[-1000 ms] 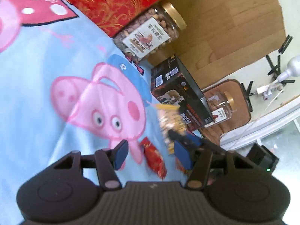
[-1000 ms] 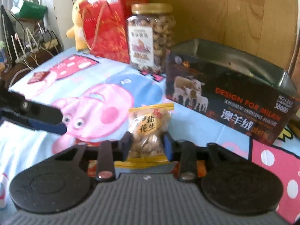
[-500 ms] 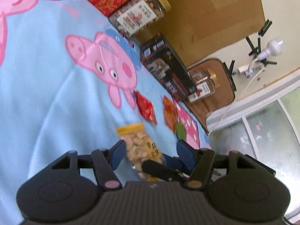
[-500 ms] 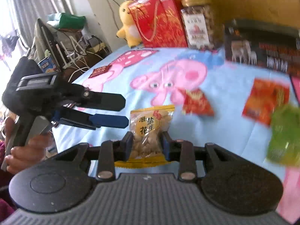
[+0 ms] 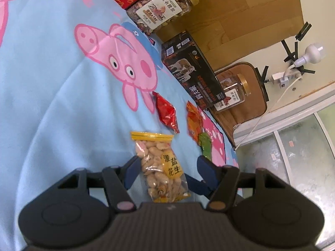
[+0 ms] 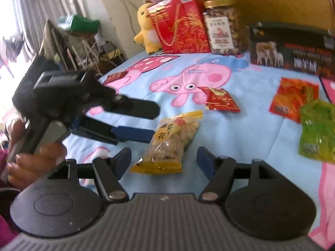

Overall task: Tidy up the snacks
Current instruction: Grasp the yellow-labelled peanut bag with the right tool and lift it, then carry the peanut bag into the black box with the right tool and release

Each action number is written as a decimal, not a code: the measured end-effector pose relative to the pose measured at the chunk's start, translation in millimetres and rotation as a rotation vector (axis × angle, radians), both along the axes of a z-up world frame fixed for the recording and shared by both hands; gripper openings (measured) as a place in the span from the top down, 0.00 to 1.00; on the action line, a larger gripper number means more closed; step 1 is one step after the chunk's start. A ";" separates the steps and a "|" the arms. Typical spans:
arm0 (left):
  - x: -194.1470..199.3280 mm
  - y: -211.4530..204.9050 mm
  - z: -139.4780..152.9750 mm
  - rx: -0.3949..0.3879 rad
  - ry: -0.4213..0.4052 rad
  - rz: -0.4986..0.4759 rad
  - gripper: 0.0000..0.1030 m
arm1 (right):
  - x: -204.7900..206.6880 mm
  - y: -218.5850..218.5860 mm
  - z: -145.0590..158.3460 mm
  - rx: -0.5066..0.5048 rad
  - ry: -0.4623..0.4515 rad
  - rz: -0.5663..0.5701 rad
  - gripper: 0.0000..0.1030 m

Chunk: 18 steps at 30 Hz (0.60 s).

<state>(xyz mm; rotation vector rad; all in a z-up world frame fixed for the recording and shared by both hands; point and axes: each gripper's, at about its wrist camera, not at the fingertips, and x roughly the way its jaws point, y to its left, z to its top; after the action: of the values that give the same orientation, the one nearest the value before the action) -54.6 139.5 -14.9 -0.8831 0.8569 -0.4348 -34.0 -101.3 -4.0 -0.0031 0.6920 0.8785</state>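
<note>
A clear bag of peanuts with yellow ends (image 6: 171, 140) lies on the blue cartoon bedsheet (image 6: 247, 129). My right gripper (image 6: 164, 160) is open, its fingers on either side of the bag's near end, not touching it. My left gripper (image 5: 168, 170) is open around the same bag (image 5: 161, 167); it also shows in the right wrist view (image 6: 153, 122), its blue finger touching the bag's left side. A red packet (image 6: 220, 100), an orange packet (image 6: 293, 102) and a green packet (image 6: 317, 131) lie further right.
A black box (image 6: 293, 50), a jar of nuts (image 6: 225, 26), a red gift bag (image 6: 180, 31) and a yellow plush toy (image 6: 146, 33) stand along the back by a wooden headboard. A second jar (image 5: 232, 92) stands past the box. Cluttered shelving lies off the left.
My right gripper has opened and let the peanut bag drop onto the sheet. My left gripper has moved in around the bag.
</note>
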 end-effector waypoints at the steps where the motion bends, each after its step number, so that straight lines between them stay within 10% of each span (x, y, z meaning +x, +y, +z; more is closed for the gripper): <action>1: 0.8 -1.0 -0.7 -0.002 -0.002 -0.003 0.43 | -1.8 3.5 -0.8 -0.016 -0.019 0.006 0.32; 8: 6.8 -10.2 5.2 0.021 -0.014 -0.017 0.59 | -14.5 16.2 -1.9 -0.084 -0.146 0.018 0.58; 18: 72.1 -43.1 86.6 0.095 -0.209 -0.095 0.59 | 21.1 -8.7 46.1 0.004 -0.339 -0.110 0.59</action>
<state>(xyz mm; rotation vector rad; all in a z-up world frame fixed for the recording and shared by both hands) 17.5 96.4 71.7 -0.6980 0.7223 -0.5552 -12.9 -110.0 42.1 -0.1073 0.3700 0.7498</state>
